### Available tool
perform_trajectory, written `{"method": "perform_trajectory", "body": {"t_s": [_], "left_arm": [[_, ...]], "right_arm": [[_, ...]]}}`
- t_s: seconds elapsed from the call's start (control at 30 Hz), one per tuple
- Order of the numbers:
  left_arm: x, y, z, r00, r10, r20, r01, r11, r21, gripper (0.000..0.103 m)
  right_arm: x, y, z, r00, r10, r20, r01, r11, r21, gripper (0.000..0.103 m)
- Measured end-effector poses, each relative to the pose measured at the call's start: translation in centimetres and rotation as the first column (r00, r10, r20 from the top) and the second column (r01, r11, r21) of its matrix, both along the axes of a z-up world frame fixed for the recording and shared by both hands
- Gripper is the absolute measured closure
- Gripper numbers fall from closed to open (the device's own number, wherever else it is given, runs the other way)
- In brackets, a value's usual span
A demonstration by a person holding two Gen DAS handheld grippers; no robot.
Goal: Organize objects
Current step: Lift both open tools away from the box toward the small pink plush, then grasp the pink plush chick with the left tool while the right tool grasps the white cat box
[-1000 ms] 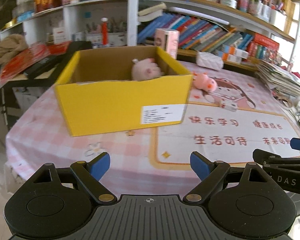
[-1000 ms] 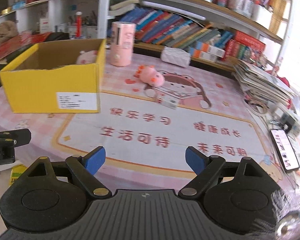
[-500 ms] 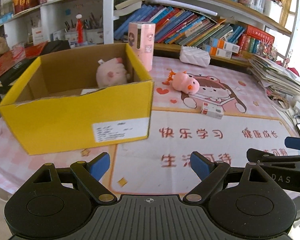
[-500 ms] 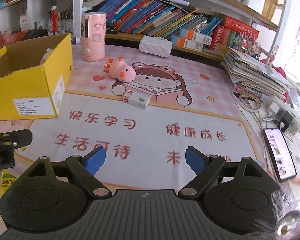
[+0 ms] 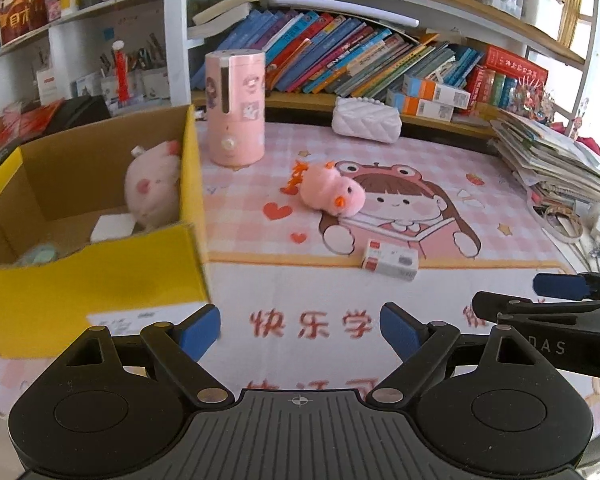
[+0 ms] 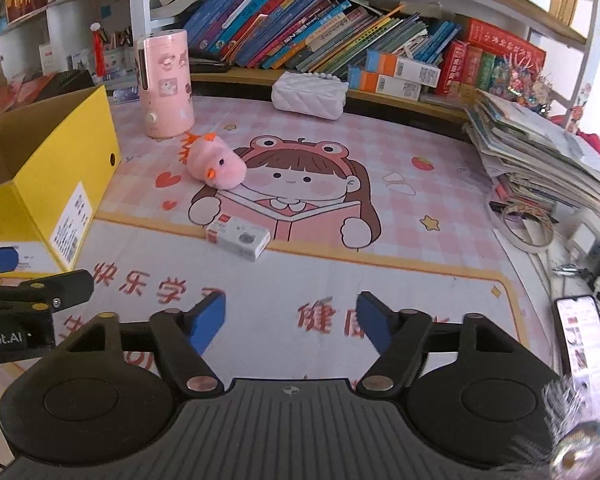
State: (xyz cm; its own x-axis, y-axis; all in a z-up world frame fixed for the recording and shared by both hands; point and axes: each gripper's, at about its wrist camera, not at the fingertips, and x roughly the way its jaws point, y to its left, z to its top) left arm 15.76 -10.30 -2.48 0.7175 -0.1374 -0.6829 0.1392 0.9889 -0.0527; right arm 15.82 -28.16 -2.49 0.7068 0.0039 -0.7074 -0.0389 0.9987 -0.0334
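A yellow cardboard box [image 5: 100, 276] [image 6: 48, 184] stands open at the left of the table; a pink pig plush [image 5: 152, 184] and small items lie inside. A pink chick plush [image 5: 332, 194] [image 6: 216, 166] lies on the mat beyond both grippers. A small white and red box [image 5: 390, 260] [image 6: 238, 236] lies nearer. My left gripper [image 5: 300, 332] is open and empty, next to the yellow box's right corner. My right gripper [image 6: 292, 320] is open and empty, above the mat's front part.
A pink cylinder container [image 5: 236, 108] [image 6: 166, 84] and a white quilted pouch [image 5: 366, 120] [image 6: 308, 92] stand at the back. A stack of booklets [image 6: 540, 152], tape rolls [image 6: 524, 224] and a phone [image 6: 584, 340] lie at the right. Bookshelves [image 6: 340, 40] stand behind.
Both grippers have moved forward and to the right over the table. The box has shifted left in view, and the chick plush and small box are closer. Both grippers stayed open.
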Motion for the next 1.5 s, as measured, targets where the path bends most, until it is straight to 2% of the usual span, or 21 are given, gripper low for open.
{"method": "perform_trajectory", "body": {"t_s": [0.1, 0.23, 0.4, 0.47, 0.8, 1.07, 1.13, 1.2, 1.3, 1.5], "left_arm": [[0.8, -1.1, 0.1, 1.000, -0.002, 0.007, 0.002, 1.000, 0.021, 0.015], [1.9, -2.5, 0.1, 1.000, -0.008, 0.008, 0.007, 0.999, 0.050, 0.018], [3.3, -3.6, 0.1, 1.000, -0.005, 0.011, 0.004, 0.998, 0.062, 0.041], [4.0, -3.8, 0.3, 1.000, 0.010, 0.023, -0.011, 0.998, 0.056, 0.044], [8.8, -5.3, 0.7, 0.999, 0.018, 0.026, -0.020, 0.998, 0.053, 0.044], [13.9, -5.8, -0.3, 0.998, 0.060, 0.001, -0.060, 0.997, 0.046, 0.042], [15.3, -5.7, -0.7, 0.997, 0.069, -0.025, -0.068, 0.998, 0.018, 0.036], [16.4, -5.7, -1.1, 0.995, 0.081, -0.050, -0.081, 0.997, 0.002, 0.034], [17.8, -6.0, -1.8, 0.993, 0.101, -0.065, -0.101, 0.995, -0.005, 0.026], [20.1, -6.2, -3.8, 0.977, 0.165, -0.132, -0.170, 0.985, -0.023, 0.024]], "right_arm": [[1.3, -1.1, -0.1, 1.000, 0.018, -0.003, -0.018, 0.999, 0.030, 0.046], [2.9, -2.2, -0.3, 0.999, 0.042, -0.013, -0.041, 0.997, 0.062, 0.050], [4.5, -2.9, -0.9, 0.996, 0.091, -0.028, -0.088, 0.993, 0.082, 0.053], [5.1, -3.0, -1.2, 0.993, 0.113, -0.033, -0.110, 0.990, 0.086, 0.054], [8.2, -1.7, -2.7, 0.964, 0.260, -0.057, -0.254, 0.962, 0.103, 0.056], [10.7, -0.9, -3.8, 0.940, 0.337, -0.046, -0.333, 0.940, 0.071, 0.056], [11.3, -0.7, -4.0, 0.932, 0.360, -0.045, -0.357, 0.932, 0.064, 0.056], [11.7, -0.6, -4.3, 0.925, 0.378, -0.042, -0.376, 0.925, 0.059, 0.056], [12.1, -0.3, -4.4, 0.910, 0.414, -0.026, -0.413, 0.909, 0.049, 0.056], [12.8, 0.5, -4.5, 0.883, 0.470, -0.015, -0.469, 0.882, 0.044, 0.056]]}}
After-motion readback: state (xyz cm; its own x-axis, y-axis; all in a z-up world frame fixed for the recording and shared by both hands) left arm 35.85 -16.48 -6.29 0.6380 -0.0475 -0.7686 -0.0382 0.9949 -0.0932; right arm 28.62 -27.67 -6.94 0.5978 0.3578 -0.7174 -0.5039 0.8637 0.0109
